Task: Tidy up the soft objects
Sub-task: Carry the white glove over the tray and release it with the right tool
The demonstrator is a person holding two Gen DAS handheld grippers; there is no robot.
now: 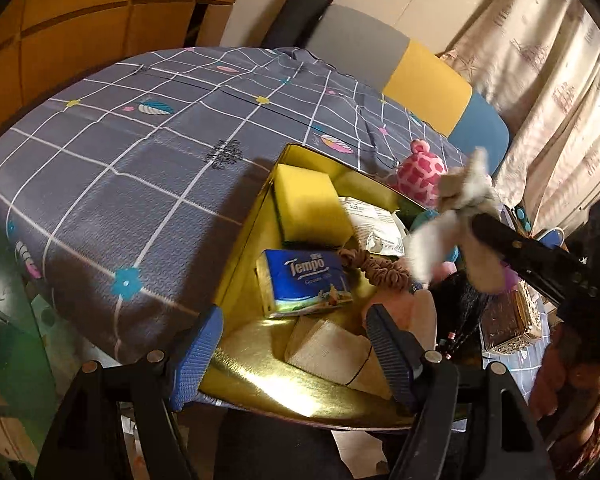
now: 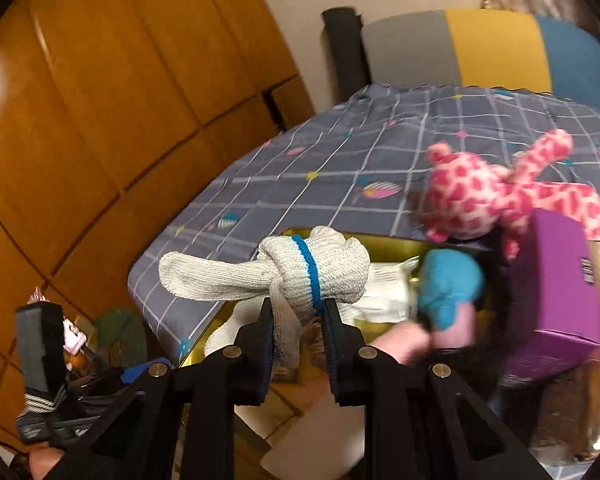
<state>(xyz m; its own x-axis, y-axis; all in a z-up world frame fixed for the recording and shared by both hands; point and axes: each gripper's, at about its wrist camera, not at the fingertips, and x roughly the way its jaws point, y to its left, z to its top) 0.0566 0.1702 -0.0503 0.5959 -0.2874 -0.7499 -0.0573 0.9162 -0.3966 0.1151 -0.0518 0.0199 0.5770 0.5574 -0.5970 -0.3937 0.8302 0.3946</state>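
My right gripper is shut on a white knitted glove, knotted and with a blue band; it hangs over the gold box. The left wrist view shows the same glove, blurred, above the box's right side. My left gripper stands open over the near end of the gold box, its blue pads touching nothing. Inside the box lie a yellow sponge, a blue Tempo tissue pack, a brown scrunchie, a white packet and a beige folded cloth.
The box sits on a table under a grey checked cloth. A pink spotted plush toy lies behind the box, beside a purple box and a teal soft item. Behind the table are a chair back and a curtain.
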